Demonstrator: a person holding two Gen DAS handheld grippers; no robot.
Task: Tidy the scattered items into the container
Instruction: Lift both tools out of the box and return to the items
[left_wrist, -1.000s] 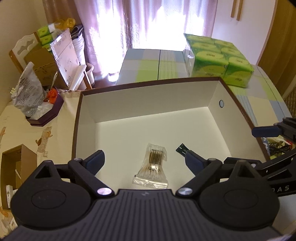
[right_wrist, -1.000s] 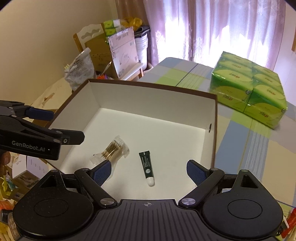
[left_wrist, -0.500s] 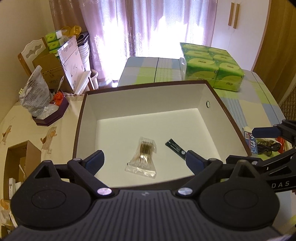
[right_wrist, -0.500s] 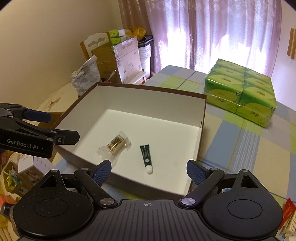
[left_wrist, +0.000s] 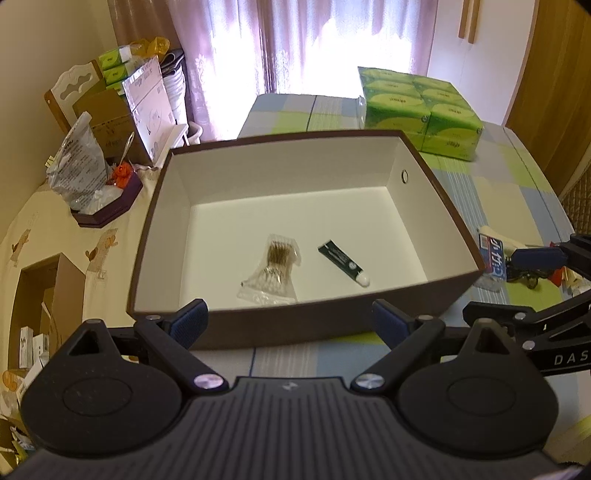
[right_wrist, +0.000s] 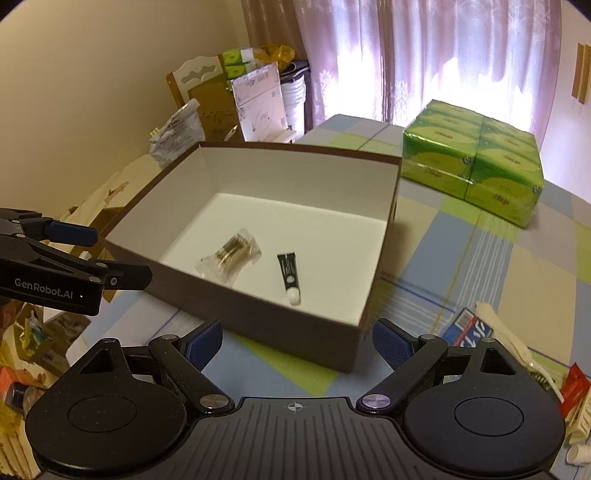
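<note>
A brown box with a white inside (left_wrist: 443, 199) (right_wrist: 310, 332) stands on the checked tablecloth. In it lie a clear packet of gold-coloured pieces (left_wrist: 275, 267) (right_wrist: 231, 254) and a small dark green tube (left_wrist: 341, 260) (right_wrist: 289, 275). My left gripper (left_wrist: 291, 321) hangs open and empty in front of the box's near wall. My right gripper (right_wrist: 297, 339) is open and empty too, at the box's near right corner. Scattered items lie right of the box: a blue and red packet (left_wrist: 493, 256) (right_wrist: 465, 326), a white tube (right_wrist: 502, 332) and small red pieces (right_wrist: 574, 386).
A shrink-wrapped block of green tissue packs (left_wrist: 417, 107) (right_wrist: 476, 158) sits behind the box. To the left are a dark tray with a plastic bag (left_wrist: 79, 173), cardboard boxes (left_wrist: 110, 122) and a chair (right_wrist: 195, 79). Curtains hang at the back.
Both grippers have pulled back and up from over the box; they now sit outside its near wall. The packet and tube stay in the box.
</note>
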